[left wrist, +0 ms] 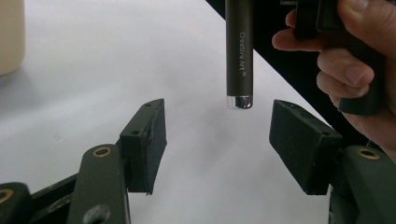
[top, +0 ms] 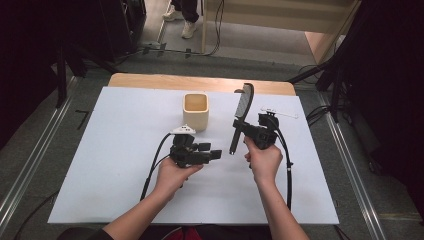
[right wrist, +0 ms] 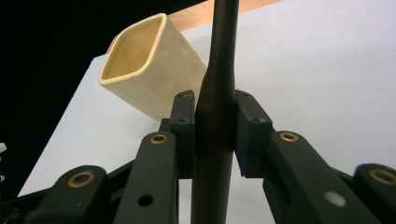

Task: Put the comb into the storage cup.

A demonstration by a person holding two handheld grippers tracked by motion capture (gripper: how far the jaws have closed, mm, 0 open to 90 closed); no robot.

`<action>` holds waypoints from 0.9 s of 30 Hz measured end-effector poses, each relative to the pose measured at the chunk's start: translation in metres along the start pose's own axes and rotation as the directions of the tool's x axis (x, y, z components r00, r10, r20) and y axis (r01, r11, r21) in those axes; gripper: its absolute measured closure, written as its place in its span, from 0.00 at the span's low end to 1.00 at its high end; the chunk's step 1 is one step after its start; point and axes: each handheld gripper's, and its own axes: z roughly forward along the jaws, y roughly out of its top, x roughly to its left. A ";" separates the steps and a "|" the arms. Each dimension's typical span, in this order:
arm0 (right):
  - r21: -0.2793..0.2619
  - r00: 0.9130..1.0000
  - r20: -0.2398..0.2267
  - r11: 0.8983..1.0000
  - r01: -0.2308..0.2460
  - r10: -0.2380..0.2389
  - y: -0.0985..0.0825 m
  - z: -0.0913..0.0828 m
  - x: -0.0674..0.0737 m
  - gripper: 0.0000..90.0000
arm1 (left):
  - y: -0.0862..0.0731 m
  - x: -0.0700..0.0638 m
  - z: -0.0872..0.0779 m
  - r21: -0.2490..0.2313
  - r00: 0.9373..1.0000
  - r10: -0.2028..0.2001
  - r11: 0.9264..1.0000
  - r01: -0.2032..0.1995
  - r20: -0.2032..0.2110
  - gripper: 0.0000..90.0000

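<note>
Brush (top: 242, 111) is clamped by its dark handle in the right gripper (top: 248, 131), bristle head pointing away over the white worktop (top: 100, 165), just right of the cream square cup (top: 195, 111). Left gripper (left wrist: 217, 140) hangs released, jaws spread with the handle's silver-capped end (left wrist: 238, 101) just above the gap, nothing pinched. Looks like a handover or a drop into the cup, so I'd keep the right grip firm, keep the handle from swinging, line it up over the cup mouth (right wrist: 133, 46) and lower slowly, because that tall cup could tip if bumped.
</note>
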 end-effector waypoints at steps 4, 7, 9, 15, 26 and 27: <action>-0.011 1.000 -0.002 1.000 0.023 -0.023 0.001 -0.002 0.001 0.78 | 0.001 0.002 -0.004 0.017 1.000 -0.003 1.000 0.003 0.011 0.41; -0.019 1.000 -0.004 0.999 0.031 -0.031 0.001 -0.003 0.001 0.78 | 0.001 0.003 -0.008 0.029 1.000 0.006 1.000 -0.006 0.020 0.41; -0.027 0.999 -0.003 0.999 0.042 -0.042 0.001 -0.004 0.002 0.78 | 0.002 0.005 -0.010 0.035 1.000 0.013 0.999 -0.013 0.020 0.41; -0.043 0.997 -0.002 0.996 0.080 -0.080 0.001 -0.004 0.006 0.78 | 0.001 0.010 -0.016 0.084 1.000 0.014 0.996 -0.016 0.028 0.40; -0.065 0.995 0.004 0.993 0.096 -0.096 0.005 -0.006 0.009 0.78 | -0.001 0.015 -0.026 0.105 0.999 0.020 0.994 -0.024 0.044 0.40; -0.065 0.995 0.004 0.993 0.096 -0.096 0.005 -0.006 0.009 0.78 | -0.002 0.015 -0.026 0.107 0.999 0.022 0.994 -0.027 0.044 0.40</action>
